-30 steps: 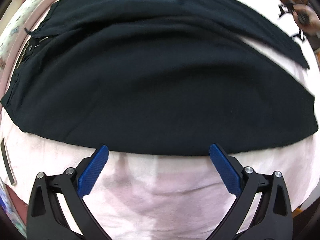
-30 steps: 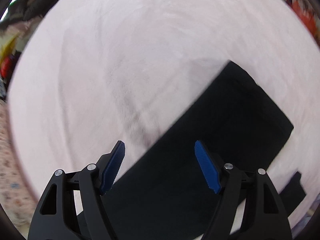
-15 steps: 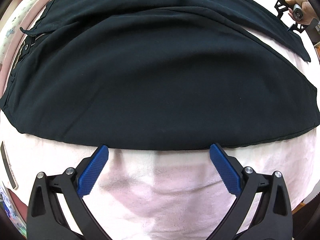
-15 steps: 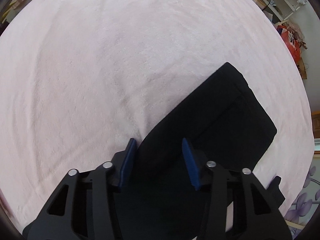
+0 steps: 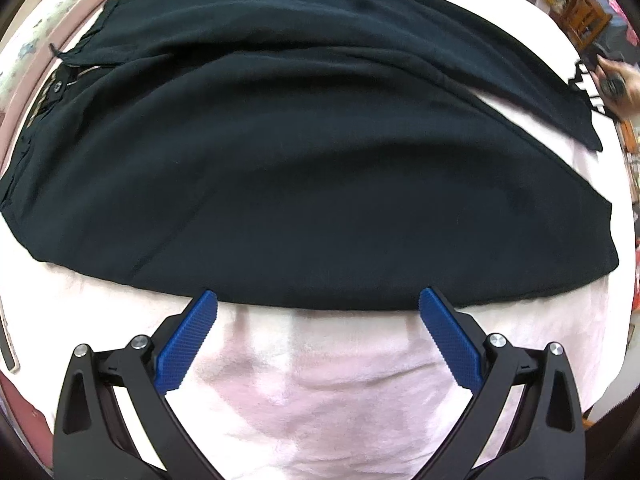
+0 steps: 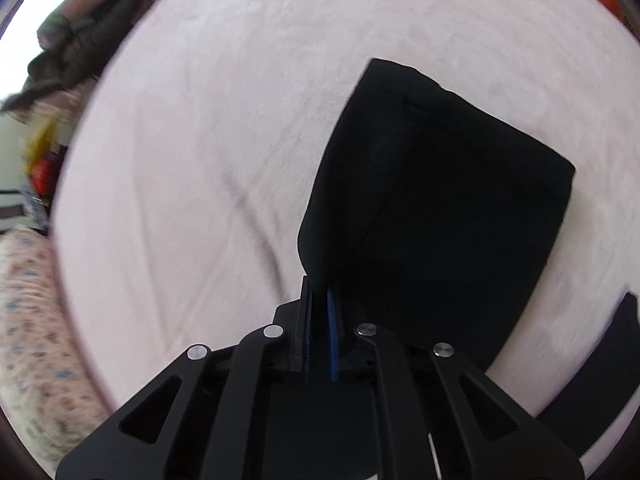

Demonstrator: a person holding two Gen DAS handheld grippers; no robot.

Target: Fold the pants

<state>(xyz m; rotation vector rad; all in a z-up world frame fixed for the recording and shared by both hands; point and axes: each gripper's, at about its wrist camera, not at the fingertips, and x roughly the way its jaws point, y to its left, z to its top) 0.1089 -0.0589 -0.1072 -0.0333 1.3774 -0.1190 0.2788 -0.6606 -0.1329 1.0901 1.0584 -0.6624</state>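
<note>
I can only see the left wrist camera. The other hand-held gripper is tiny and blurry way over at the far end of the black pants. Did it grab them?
Observer: Yes. The right hand-held gripper has just been closing, and its blue pads now pinch the edge of a pant leg near the cuff.
Operator: Is the leg lifted up?
Observer: Only the pinched edge looks raised; the cuff end lies on the pink blanket.
Operator: What's over there that I can't see?
Observer: A crumpled dark green cloth beyond the blanket's far edge.
Operator: Is my gripper holding anything?
Observer: No, the left hand-held gripper is open, over the pants' near edge.
</note>
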